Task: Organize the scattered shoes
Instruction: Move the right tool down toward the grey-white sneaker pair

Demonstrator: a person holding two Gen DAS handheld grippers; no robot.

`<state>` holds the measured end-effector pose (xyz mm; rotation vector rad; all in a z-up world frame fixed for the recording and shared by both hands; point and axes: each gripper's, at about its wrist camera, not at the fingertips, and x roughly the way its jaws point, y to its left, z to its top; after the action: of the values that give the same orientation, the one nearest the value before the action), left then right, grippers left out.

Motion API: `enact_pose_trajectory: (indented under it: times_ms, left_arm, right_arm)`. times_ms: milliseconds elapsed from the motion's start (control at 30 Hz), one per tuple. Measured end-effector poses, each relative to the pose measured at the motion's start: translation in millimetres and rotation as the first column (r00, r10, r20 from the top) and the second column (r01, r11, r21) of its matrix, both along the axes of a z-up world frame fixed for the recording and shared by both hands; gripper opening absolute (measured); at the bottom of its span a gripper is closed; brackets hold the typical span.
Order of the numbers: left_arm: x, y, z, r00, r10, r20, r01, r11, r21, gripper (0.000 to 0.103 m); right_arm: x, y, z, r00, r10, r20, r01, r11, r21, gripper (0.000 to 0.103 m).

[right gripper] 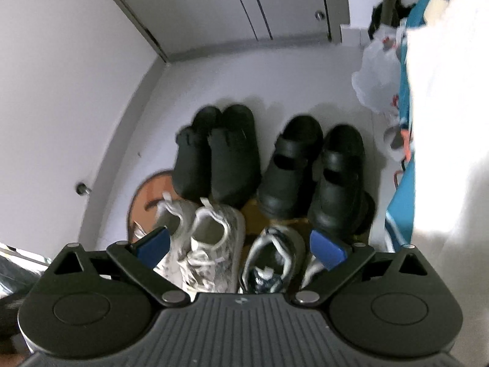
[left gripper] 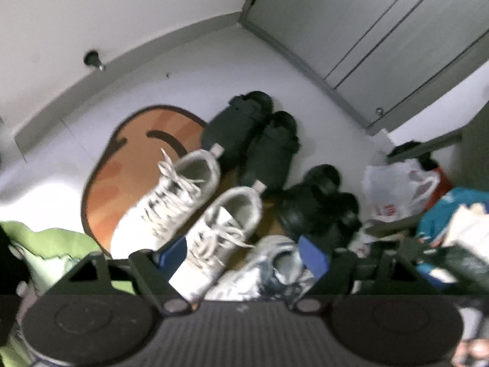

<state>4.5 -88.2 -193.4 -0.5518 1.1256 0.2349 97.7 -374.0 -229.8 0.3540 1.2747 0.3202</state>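
Both tongs, left point(left gripper: 244, 252) and right point(right gripper: 241, 246), are spread wide, empty. The blue-grey sneaker point(right gripper: 270, 260) (light, soft-sided) is best pinched at its stiffer heel collar.

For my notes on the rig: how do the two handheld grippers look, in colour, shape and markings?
Both the left gripper and the right gripper look alike: black angular linkage arms, silver pivot pins, two round black discs, a ribbed dark grey body, and blue pads on the jaws. No cables or sleeves show.
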Motion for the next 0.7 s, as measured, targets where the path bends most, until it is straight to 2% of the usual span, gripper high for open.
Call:
enact_pose_trajectory:
  times_ms: [67, 133, 267, 367, 467, 567, 700]
  left_arm:
    - [-2, 6, 1, 1.000, -0.006, -0.011, 0.005, 1.000, -0.011, 0.083]
    - [-4, 13, 3, 1.000, 0.006, -0.007, -0.006, 0.999, -0.033, 0.083]
    - [-9, 24, 12, 1.000, -0.014, 0.009, 0.014, 0.999, -0.042, 0.082]
    - [-10, 31, 18, 1.000, 0.013, 0.028, -0.012, 0.998, -0.067, 0.083]
    - [-9, 37, 18, 0.999, 0.040, 0.036, -0.036, 0.994, -0.106, 0.083]
    - [-8, 42, 18, 0.997, 0.066, 0.043, -0.060, 0.988, -0.146, 0.083]
    - [-6, 49, 21, 0.994, 0.097, 0.057, -0.086, 0.981, -0.175, 0.083]
  right_arm:
    - [1, 4, -15, 0.998, 0.000, -0.059, 0.003, 0.998, 0.063, 0.101]
    - [1, 6, -32, 0.995, -0.021, -0.101, 0.028, 0.997, 0.069, 0.100]
    - [-5, 19, -60, 0.993, -0.016, -0.114, 0.007, 0.997, -0.079, 0.099]
    - [-11, 23, -71, 0.993, 0.000, -0.121, -0.014, 0.993, -0.121, 0.094]
    - [-13, 20, -69, 0.995, -0.023, -0.095, 0.013, 0.994, -0.106, 0.093]
    - [-16, 12, -65, 0.995, -0.087, -0.043, 0.087, 0.996, -0.010, 0.093]
    - [-18, 13, -72, 0.995, -0.093, -0.039, 0.093, 0.996, -0.001, 0.093]
